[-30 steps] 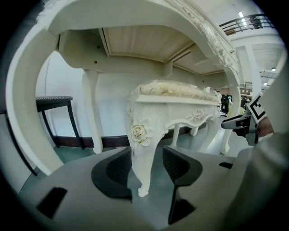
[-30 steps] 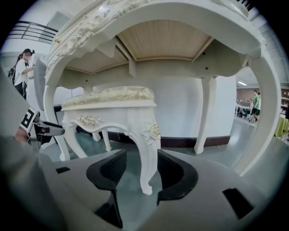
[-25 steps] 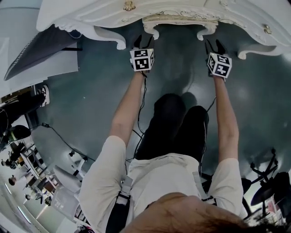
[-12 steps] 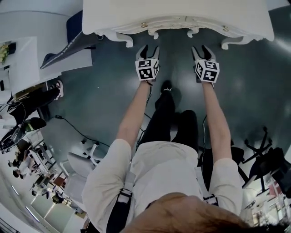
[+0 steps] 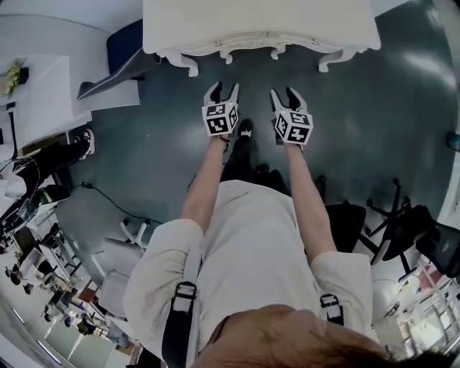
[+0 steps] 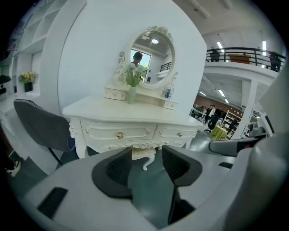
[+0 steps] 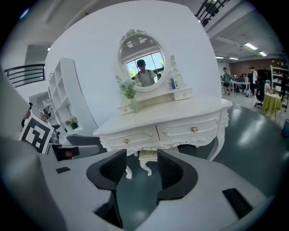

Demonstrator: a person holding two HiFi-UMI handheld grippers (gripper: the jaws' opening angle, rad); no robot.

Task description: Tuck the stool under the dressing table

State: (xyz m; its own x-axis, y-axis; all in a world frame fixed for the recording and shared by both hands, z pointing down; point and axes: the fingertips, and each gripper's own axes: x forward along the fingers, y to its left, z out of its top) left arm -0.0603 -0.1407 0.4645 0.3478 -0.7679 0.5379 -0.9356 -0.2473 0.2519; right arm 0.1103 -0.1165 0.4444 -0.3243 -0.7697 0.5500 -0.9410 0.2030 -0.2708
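The white carved dressing table (image 5: 259, 21) stands at the top of the head view. Under its middle sits the cream stool (image 6: 143, 153), also (image 7: 148, 155), with only its seat edge and curved white legs (image 5: 226, 56) showing. My left gripper (image 5: 223, 89) and right gripper (image 5: 284, 93) hang side by side in the air, short of the table's front and pointing at it. Both are open with nothing between the pads, as the left gripper (image 6: 146, 169) and right gripper (image 7: 142, 169) show in their own views. Neither touches the stool.
A grey chair (image 5: 118, 61) stands left of the table, by a white shelf unit (image 5: 36, 93). Office chair bases (image 5: 392, 215) stand on the dark floor at the right. An oval mirror (image 6: 152, 56) and a vase of greenery (image 6: 131, 92) are on the tabletop. A cable (image 5: 108, 205) trails at the left.
Both grippers have risen and drawn back from under the table's edge, staying open. The view has lifted too, so the table looks smaller and farther off.
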